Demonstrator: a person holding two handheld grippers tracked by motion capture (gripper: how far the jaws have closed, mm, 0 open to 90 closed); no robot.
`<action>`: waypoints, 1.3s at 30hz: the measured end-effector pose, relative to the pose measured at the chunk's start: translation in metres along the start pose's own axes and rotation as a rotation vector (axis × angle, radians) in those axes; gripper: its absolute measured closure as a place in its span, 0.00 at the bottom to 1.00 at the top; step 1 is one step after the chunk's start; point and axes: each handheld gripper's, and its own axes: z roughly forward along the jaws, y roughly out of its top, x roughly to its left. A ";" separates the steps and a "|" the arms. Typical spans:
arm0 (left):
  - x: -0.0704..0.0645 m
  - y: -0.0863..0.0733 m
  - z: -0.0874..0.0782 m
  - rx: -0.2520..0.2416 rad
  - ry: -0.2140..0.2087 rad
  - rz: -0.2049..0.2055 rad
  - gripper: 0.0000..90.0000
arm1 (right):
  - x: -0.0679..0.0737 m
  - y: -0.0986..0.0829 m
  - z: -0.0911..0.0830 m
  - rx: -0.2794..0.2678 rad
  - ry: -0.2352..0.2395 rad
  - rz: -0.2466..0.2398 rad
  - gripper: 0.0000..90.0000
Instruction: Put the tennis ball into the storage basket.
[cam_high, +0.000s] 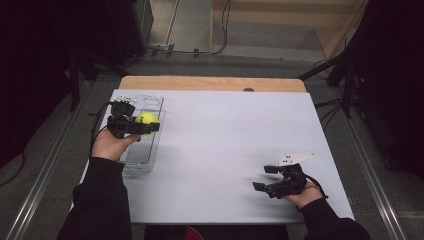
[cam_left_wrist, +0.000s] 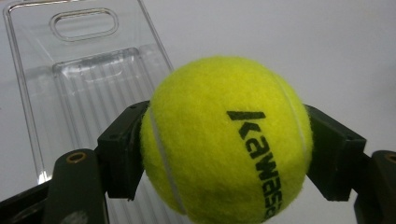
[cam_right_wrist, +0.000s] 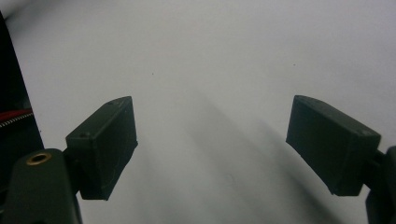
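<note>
Left gripper (cam_high: 134, 125): clamped on tennis ball (cam_left_wrist: 226, 140) — held over clear tray (cam_high: 145, 150), far left.
Right gripper (cam_right_wrist: 212, 144): jaws wide, empty, near right.
Risk: felt slips — ball could bounce off the tray's ribs and roll away.

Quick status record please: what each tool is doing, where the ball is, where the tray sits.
left tool: shut on the tennis ball, jaws pressing both its sides
ball position: held over the clear tray
tray: transparent, ribbed floor, at the table's left edge
right tool: open, nothing between its jaws, near the table's front right
right tool surroundings: bare white tabletop
</note>
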 end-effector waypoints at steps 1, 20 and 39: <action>0.001 0.000 0.000 -0.002 0.001 -0.010 0.29 | 0.000 0.000 0.000 0.001 0.001 -0.001 0.16; 0.018 -0.006 0.001 0.002 0.033 -0.063 0.29 | 0.000 0.000 0.000 0.000 0.003 -0.006 0.16; 0.027 -0.013 0.018 0.038 0.055 -0.096 0.28 | 0.000 0.000 0.000 -0.001 0.002 -0.003 0.16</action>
